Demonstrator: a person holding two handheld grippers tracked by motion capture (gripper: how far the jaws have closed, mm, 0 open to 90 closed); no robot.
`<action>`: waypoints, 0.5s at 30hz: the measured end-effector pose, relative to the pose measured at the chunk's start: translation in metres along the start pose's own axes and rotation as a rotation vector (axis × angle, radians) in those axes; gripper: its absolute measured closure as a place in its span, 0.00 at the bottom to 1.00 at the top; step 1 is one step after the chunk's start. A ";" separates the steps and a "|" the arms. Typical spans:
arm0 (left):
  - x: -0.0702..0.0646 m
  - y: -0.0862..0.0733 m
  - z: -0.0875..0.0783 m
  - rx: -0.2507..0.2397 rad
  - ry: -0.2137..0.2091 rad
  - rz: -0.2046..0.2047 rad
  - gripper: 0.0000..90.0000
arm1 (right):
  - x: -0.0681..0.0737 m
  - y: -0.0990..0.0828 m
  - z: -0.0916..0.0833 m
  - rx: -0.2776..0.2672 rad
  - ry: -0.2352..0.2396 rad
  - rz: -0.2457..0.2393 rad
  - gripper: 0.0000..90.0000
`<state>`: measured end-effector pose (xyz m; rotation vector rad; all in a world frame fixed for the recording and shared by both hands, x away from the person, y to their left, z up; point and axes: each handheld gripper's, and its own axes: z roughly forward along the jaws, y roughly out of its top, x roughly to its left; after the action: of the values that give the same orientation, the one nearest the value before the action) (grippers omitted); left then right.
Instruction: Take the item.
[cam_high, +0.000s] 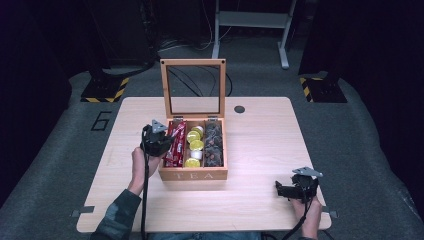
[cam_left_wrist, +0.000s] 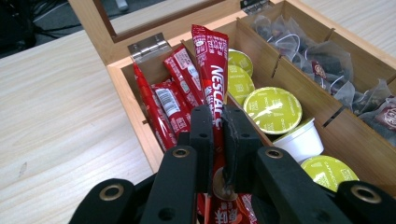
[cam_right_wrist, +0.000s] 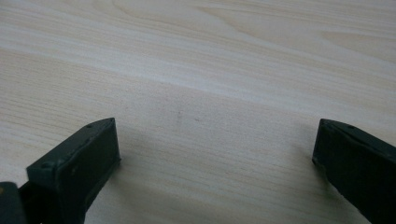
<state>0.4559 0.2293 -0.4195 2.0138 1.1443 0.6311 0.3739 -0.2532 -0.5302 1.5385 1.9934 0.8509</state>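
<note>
A wooden tea box (cam_high: 194, 175) stands open at the table's middle, its glass lid (cam_high: 193, 88) upright. Red Nescafe sachets (cam_high: 175, 144) fill its left compartment, yellow-lidded capsules (cam_high: 194, 146) the middle one, dark tea bags (cam_high: 213, 144) the right one. My left gripper (cam_high: 170, 145) sits at the box's left wall. In the left gripper view its jaws pinch one red Nescafe sachet (cam_left_wrist: 213, 79), which stands up out of the others (cam_left_wrist: 170, 100). My left gripper (cam_left_wrist: 217, 128) is shut on it. My right gripper (cam_high: 280, 190) rests low over the bare table (cam_right_wrist: 201, 70) at the front right, jaws wide apart, nothing between them.
A small dark round hole (cam_high: 239, 109) marks the table behind the box. Grey floor surrounds the table, with black stands on yellow-black striped bases (cam_high: 104, 90) at both back corners and a white frame (cam_high: 252, 22) behind.
</note>
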 end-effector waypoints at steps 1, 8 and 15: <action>0.001 0.000 -0.001 0.002 0.000 0.004 0.92 | 0.000 0.000 0.000 0.000 0.000 0.000 0.00; 0.006 0.000 -0.009 -0.021 0.008 0.001 0.92 | 0.000 0.000 0.000 0.000 0.000 0.000 0.00; 0.013 0.000 -0.017 -0.032 0.021 0.003 0.92 | 0.000 0.000 0.000 0.000 0.000 0.000 0.00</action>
<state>0.4501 0.2465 -0.4081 1.9866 1.1367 0.6701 0.3739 -0.2531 -0.5302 1.5389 1.9933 0.8510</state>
